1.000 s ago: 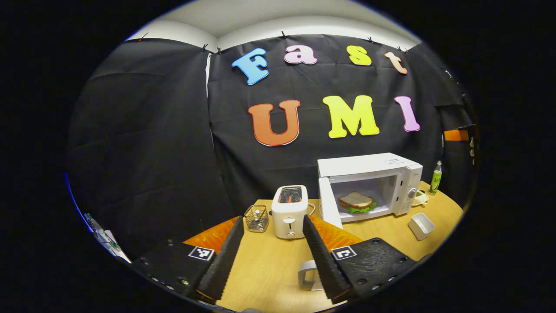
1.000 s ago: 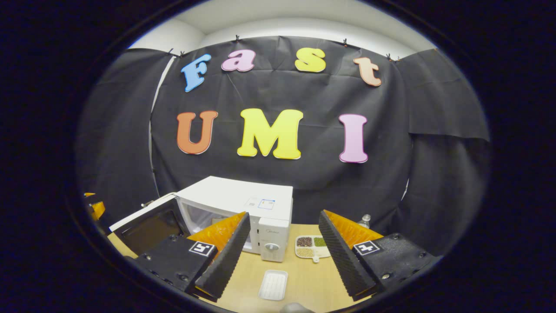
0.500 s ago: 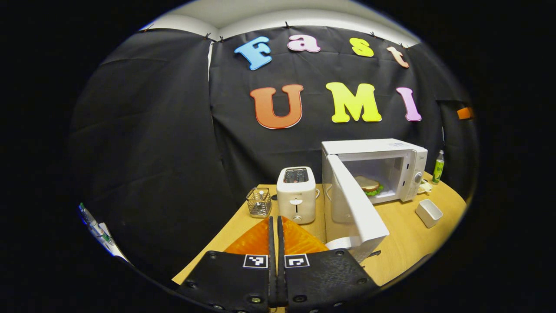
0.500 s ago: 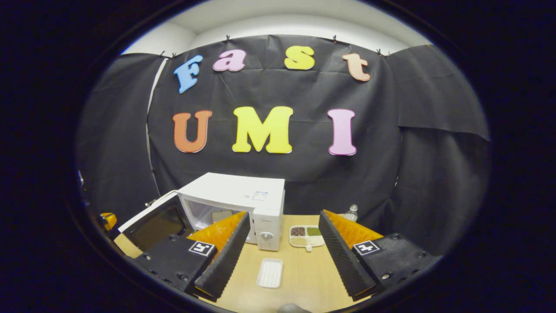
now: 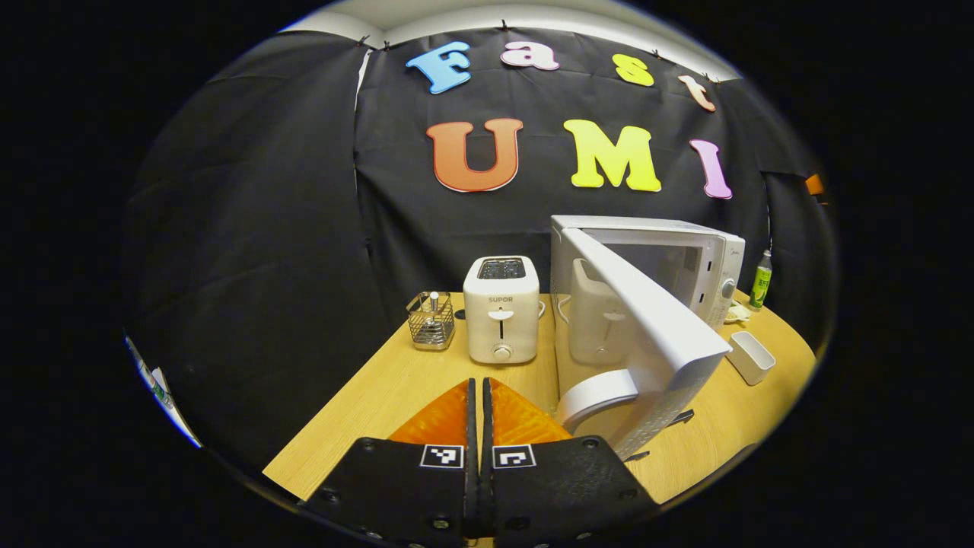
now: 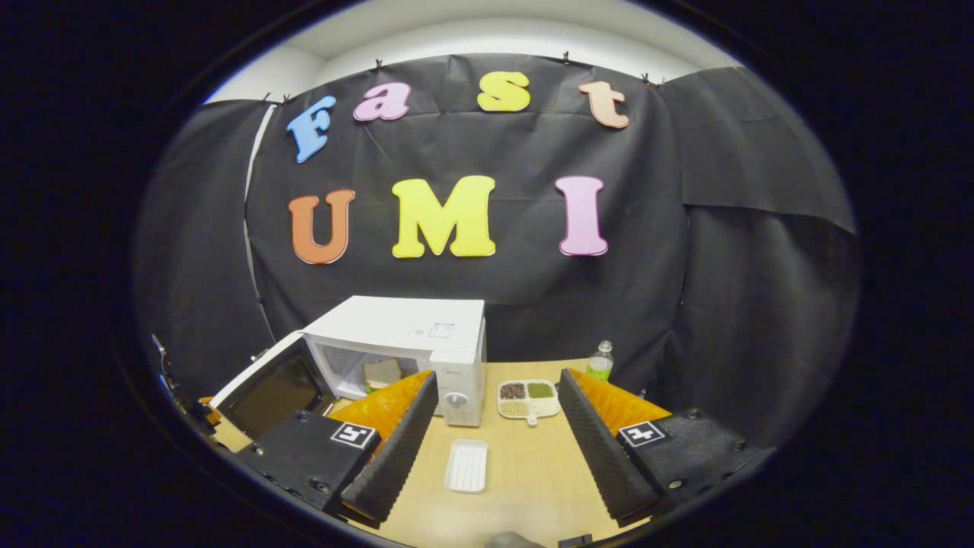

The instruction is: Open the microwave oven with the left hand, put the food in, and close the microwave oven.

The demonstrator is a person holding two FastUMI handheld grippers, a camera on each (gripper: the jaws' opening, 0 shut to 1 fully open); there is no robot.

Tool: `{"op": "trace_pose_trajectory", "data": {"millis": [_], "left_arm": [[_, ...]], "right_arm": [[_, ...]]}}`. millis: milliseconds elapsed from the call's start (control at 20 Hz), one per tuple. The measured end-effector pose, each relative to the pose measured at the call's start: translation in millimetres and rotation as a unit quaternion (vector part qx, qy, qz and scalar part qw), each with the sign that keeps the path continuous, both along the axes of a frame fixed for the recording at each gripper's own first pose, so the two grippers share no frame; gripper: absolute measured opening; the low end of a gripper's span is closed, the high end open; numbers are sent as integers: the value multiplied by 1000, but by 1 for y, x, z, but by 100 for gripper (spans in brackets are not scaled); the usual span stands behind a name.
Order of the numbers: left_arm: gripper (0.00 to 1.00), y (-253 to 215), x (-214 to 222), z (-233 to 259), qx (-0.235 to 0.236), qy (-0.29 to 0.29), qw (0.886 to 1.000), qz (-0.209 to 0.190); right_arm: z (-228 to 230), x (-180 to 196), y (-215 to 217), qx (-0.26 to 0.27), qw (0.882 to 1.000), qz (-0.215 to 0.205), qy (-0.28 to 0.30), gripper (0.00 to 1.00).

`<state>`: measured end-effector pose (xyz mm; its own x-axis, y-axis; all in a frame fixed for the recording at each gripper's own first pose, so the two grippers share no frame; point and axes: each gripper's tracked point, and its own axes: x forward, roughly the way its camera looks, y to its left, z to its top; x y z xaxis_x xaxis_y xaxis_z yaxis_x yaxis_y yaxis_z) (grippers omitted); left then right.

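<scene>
Microwave (image 5: 647,281) sits at about two o'clock in my left gripper view, on the wooden counter (image 5: 396,388), with its door (image 5: 647,335) swung partway out toward me and the curved white handle (image 5: 597,392) at the door's near edge. My left gripper (image 5: 473,396) is at six o'clock, its two orange-backed fingers pressed flat together with nothing between them; its tip lies just beside the handle, to the left, and I cannot tell whether it touches. A white toaster (image 5: 502,308) stands at twelve o'clock beyond the gripper, just left of the microwave, and a small wire basket (image 5: 431,320) sits to the toaster's left. At three o'clock, past the door, I see a white rectangular cup (image 5: 750,356) and a green bottle (image 5: 762,280) near the counter's far edge.

From my right gripper view the microwave (image 6: 411,342) is at ten o'clock, and through the opening I can see the sandwich (image 6: 382,373) lying inside the cavity. The door (image 6: 274,384) hangs out to the left with its dark window facing me. My right gripper (image 6: 494,426) hovers over the counter with its fingers spread wide and empty. Between those fingers lies a white tray (image 6: 466,465), and farther back a divided dish of beans (image 6: 526,398) sits just right of the microwave, with the bottle (image 6: 600,361) behind it.
</scene>
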<state>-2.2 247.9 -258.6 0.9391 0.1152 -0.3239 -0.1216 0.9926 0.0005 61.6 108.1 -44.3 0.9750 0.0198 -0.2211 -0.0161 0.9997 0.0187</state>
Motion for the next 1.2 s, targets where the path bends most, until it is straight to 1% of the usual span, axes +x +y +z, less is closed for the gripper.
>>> {"op": "trace_pose_trajectory", "data": {"millis": [150,200,250,300,350,400,450,850,1150,1200], "left_arm": [[0,-9,1,1,2,2,1000,-6],[0,-14,2,2,-2,0,1000,-10],[0,-20,2,3,-2,0,1000,-14],[0,-27,3,3,2,1,1000,-19],[0,-33,3,4,4,2,1000,-25],[0,-40,2,5,2,0,1000,-31],[0,-49,3,6,-1,-1,999,-38],[0,-125,11,19,-11,-14,994,-105],[0,-182,25,25,-16,-20,987,-156],[0,-192,28,26,-17,-21,986,-165]], "right_arm": [[-1,1,-6,-3,1000,1,4,92],[-1,1,-8,-3,1000,1,5,100],[-4,1,-8,-1,1000,3,7,100],[-5,0,-8,1,1000,5,9,92],[-6,0,-9,0,1000,6,11,100],[-6,0,-12,-1,1000,5,11,100],[-5,-1,-14,-2,1000,4,9,92],[1,-2,-26,-8,1000,10,4,92],[-2,-11,-48,-7,1000,-1,9,92],[-3,-13,-54,-6,1000,-4,10,100]]}}
